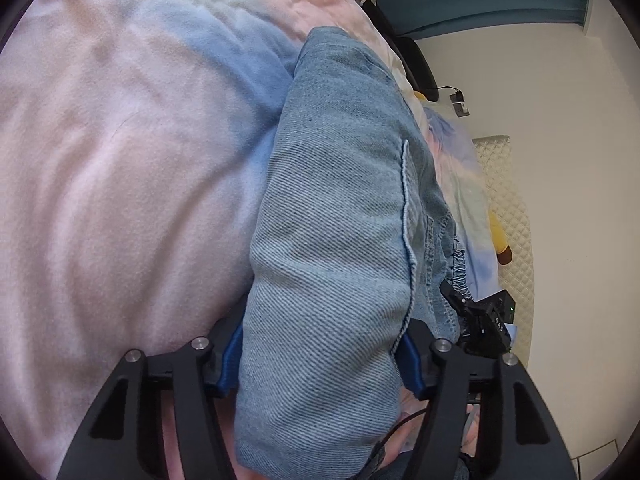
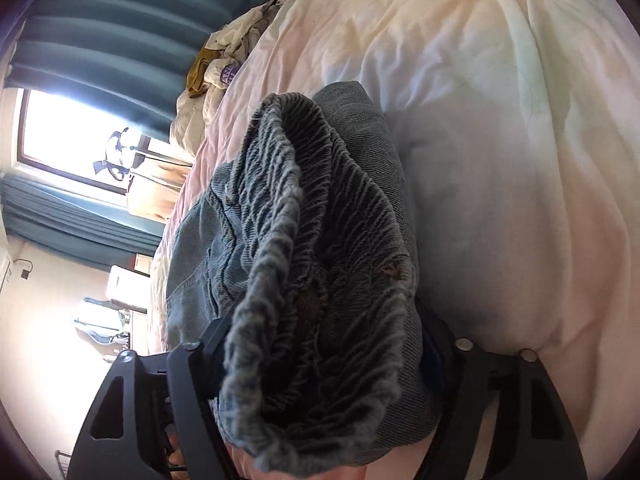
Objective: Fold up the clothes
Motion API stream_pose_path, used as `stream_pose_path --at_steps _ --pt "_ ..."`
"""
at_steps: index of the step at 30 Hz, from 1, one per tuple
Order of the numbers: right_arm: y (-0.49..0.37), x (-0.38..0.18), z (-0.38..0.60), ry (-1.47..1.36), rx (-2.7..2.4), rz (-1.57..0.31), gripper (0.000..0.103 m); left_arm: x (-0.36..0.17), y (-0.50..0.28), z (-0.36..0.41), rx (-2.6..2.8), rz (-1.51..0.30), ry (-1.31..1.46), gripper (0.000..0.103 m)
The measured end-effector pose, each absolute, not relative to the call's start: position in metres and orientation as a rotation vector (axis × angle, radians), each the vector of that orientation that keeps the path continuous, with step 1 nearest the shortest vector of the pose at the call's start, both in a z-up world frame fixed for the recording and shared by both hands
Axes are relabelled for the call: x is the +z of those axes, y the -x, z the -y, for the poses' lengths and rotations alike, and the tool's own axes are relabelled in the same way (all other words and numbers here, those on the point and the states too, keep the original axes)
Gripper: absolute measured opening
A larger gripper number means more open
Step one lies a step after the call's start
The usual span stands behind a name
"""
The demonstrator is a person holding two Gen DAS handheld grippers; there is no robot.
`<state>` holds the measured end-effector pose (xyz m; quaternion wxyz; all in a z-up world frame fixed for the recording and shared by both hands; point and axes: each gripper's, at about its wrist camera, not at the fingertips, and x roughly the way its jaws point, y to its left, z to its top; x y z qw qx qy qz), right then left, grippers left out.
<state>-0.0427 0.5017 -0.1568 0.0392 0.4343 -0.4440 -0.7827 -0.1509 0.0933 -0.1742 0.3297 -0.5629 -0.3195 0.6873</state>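
A home bedroom — soft pastel duvet [image 1: 120, 160], teal curtains [image 2: 100, 12], a sunlit window [image 2: 80, 136].

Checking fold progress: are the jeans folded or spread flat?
Folded. The jeans form a thick layered bundle on the blanket, with the elastic waistband bunched at one end.

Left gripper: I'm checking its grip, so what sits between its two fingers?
In the left wrist view, folded denim fills the gap of the left gripper; both blue pads press its sides, nothing else between.
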Motion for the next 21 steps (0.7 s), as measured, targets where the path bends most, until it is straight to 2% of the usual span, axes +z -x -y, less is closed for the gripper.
stream_pose_path --at_steps 3,6,15,21 --pt "0.039 -0.146 -0.501 -1.284 -2.417 1.365 0.045 -0.166 0.150 -0.091 1.821 0.834 1.471 0.052" --pt "0.036 -0.133 -0.500 -1.234 -2.428 1.359 0.040 -0.149 0.148 -0.091 1.850 0.811 1.456 0.048" --pt "0.032 -0.079 -0.503 -1.082 -2.453 1.303 0.036 -0.086 0.144 -0.098 1.918 0.793 1.360 0.045" --pt "0.011 -0.039 -0.535 -1.002 -2.497 1.279 0.036 -0.049 0.142 -0.139 1.908 0.726 1.324 0.045"
